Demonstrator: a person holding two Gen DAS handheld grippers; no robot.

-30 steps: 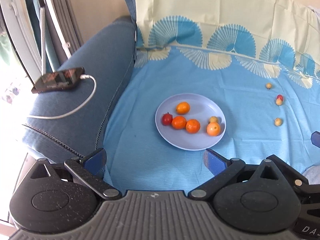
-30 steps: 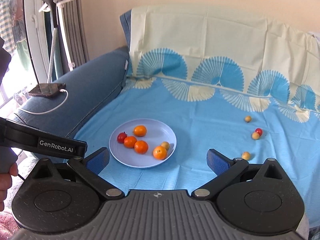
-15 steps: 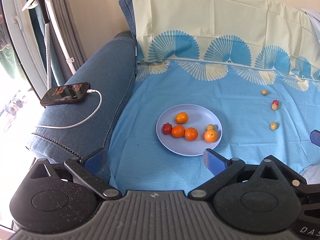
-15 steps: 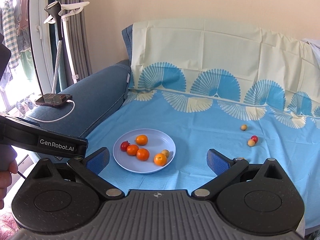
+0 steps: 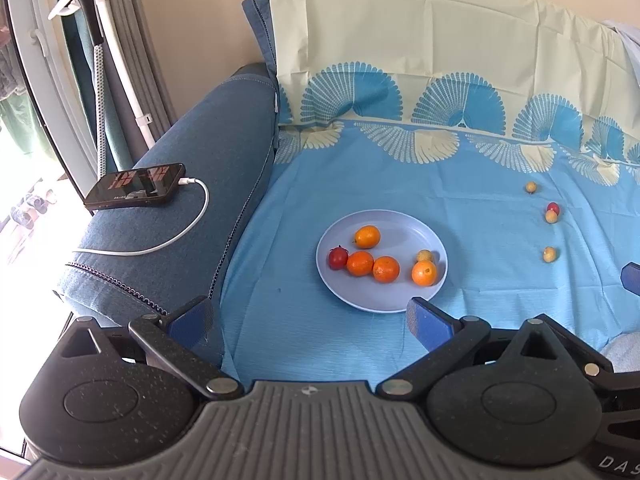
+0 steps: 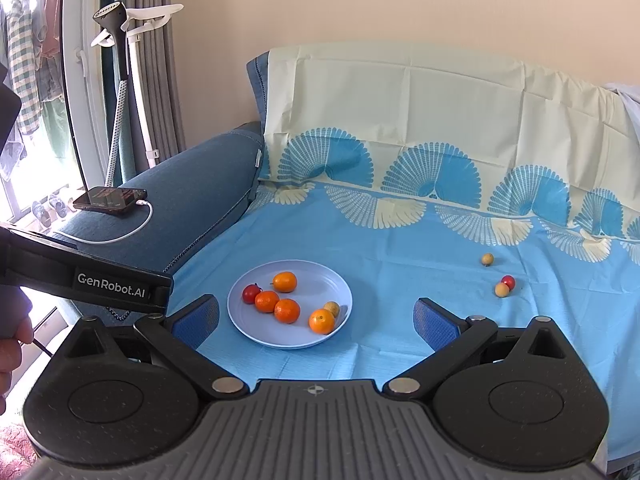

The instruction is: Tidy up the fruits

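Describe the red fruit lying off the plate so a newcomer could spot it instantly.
Start at the blue sheet over the sofa, then look right of the plate to four small loose fruits. The red fruit touches a yellowish one; it is the only red one off the plate.

Both claws are pulling back and tilting up from the sofa. In the left wrist view the plate [image 5: 382,261] now sits smaller and farther from the left claw [image 5: 308,318], and the phone [image 5: 136,185] on the armrest shows in full. In the right wrist view more wall and the garment steamer [image 6: 120,36] come into sight above, while the lowest loose fruit slips behind the right claw [image 6: 316,318]. The fruits themselves lie unmoved.
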